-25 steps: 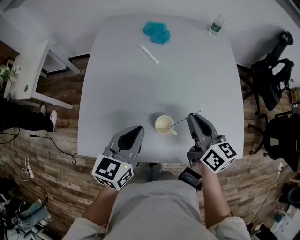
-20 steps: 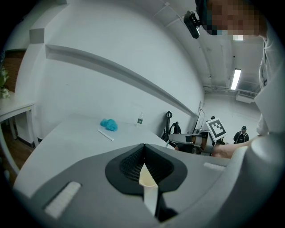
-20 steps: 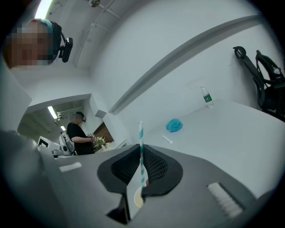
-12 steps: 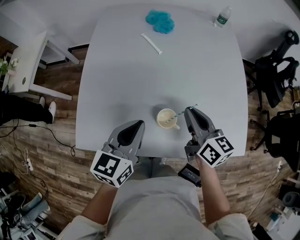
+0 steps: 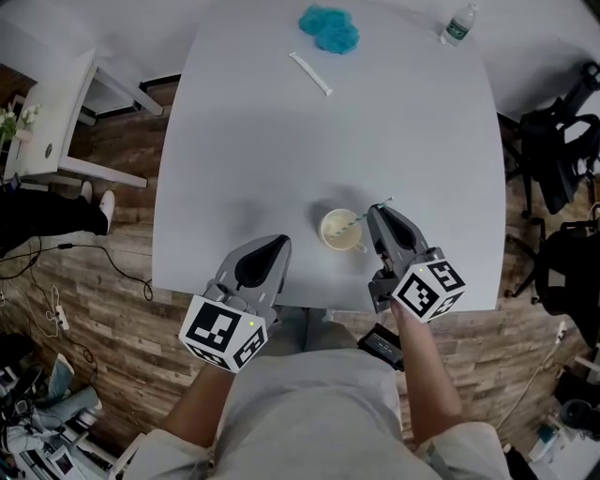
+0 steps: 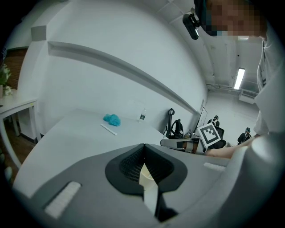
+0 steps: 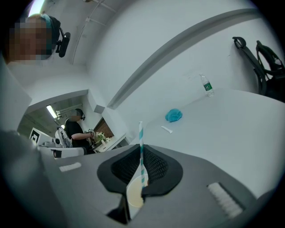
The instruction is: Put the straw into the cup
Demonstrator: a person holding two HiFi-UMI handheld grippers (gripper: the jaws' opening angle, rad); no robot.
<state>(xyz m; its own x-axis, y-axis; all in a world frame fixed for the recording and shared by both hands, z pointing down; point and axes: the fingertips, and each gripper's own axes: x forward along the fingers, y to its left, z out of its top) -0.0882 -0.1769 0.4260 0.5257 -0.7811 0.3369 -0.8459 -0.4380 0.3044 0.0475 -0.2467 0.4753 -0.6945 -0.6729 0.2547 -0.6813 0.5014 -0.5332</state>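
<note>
A cream cup (image 5: 340, 229) stands near the front edge of the grey table (image 5: 281, 159). A teal-and-white striped straw (image 5: 367, 213) leans over its right rim with the lower end inside the cup. My right gripper (image 5: 377, 212) is just right of the cup and shut on the straw (image 7: 141, 147); the cup (image 7: 135, 192) shows below its jaws. My left gripper (image 5: 278, 244) is left of the cup, shut and holding nothing, and its jaws (image 6: 144, 148) meet at the tip.
A blue fluffy cloth (image 5: 329, 28), a white paper sleeve (image 5: 310, 74) and a water bottle (image 5: 457, 25) lie at the far side of the table. Black office chairs (image 5: 562, 169) stand to the right, a white side table (image 5: 56, 122) to the left.
My right gripper has moved a little left toward the cup with the straw, whose end now reaches further into the cup. The left gripper has kept its place.
</note>
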